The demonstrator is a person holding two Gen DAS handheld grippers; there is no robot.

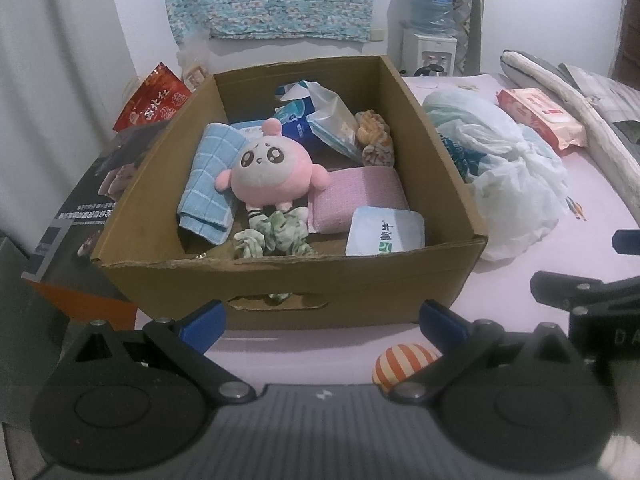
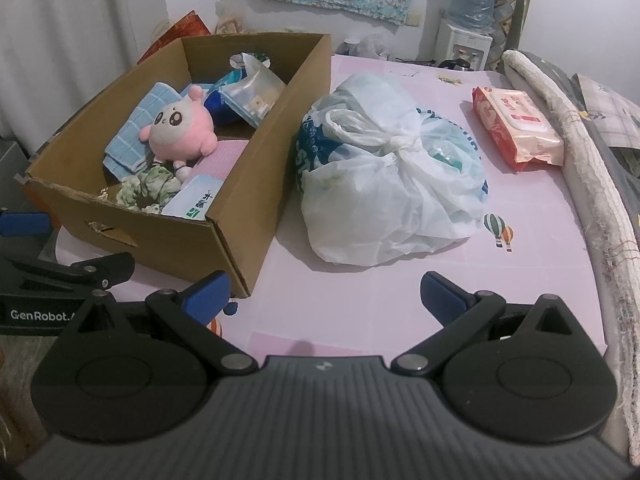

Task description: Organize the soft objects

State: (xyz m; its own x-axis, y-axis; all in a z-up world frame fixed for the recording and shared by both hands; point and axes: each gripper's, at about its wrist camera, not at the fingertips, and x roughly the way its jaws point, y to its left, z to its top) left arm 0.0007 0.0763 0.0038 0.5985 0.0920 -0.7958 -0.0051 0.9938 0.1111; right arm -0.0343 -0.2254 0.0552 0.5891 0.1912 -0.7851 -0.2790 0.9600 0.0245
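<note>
1. "GenRobot." is read in white on the body of the left hand-held gripper (image 2: 60, 280), seen at the left edge of the right wrist view; the rest of the word is cut off.
2. A white pack with a green mark and dark characters (image 1: 385, 231) is seen in the near right corner of the cardboard box (image 1: 280, 280); the characters are not legible.
3. Large blue letters are printed on the tied plastic bag (image 2: 392, 176), but they are folded and cannot be read.
4. A red snack bag (image 1: 154, 98) with yellow characters is propped behind the box, and a red wipes pack (image 2: 516, 128) lies on the pink table (image 2: 360, 288) beyond the plastic bag.
5. The soft things are held in the box: a pink plush toy (image 1: 266, 170), a blue towel (image 1: 210, 184), a pink cloth (image 1: 358, 196) and a green-patterned scrunchie (image 1: 276, 232).
6. An orange-and-white striped ball (image 1: 400, 362) lies on the table before the box, partly hidden by the left hand-held gripper (image 1: 322, 320).
7. Both the left and the right hand-held gripper (image 2: 324, 300) are held wide apart, with nothing between the blue pads.
8. A water dispenser (image 2: 468, 40) stands in the far corner.
</note>
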